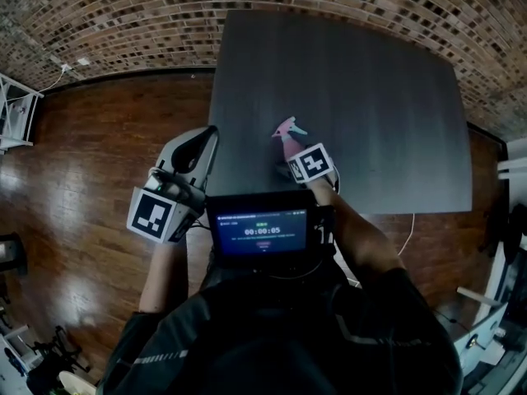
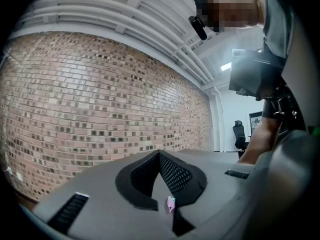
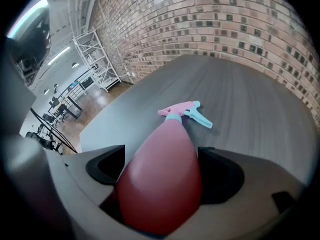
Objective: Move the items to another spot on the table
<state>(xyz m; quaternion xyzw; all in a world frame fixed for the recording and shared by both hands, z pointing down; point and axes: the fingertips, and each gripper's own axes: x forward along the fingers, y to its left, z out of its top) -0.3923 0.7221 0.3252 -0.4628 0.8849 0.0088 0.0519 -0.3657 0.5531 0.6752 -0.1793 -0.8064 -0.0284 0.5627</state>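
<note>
A pink spray bottle (image 1: 287,132) with a teal trigger (image 3: 200,115) seems to lie on the dark table (image 1: 370,97), nozzle end away from me. My right gripper (image 1: 298,160) points steeply down over the bottle's wide base. In the right gripper view the bottle's body (image 3: 162,179) fills the space between the jaws of that gripper (image 3: 160,156), which stand wide; I see no clear squeeze on it. My left gripper (image 1: 209,141) hovers at the table's left edge, well left of the bottle. Its pads meet at the tip (image 2: 159,156) with nothing between them.
A small screen (image 1: 259,229) sits on my chest at the table's near edge. Wooden floor (image 1: 107,138) surrounds the table, with a brick wall (image 1: 123,15) behind it. A white shelf rack (image 1: 16,109) stands far left, and a white cable (image 1: 407,233) hangs off the near right.
</note>
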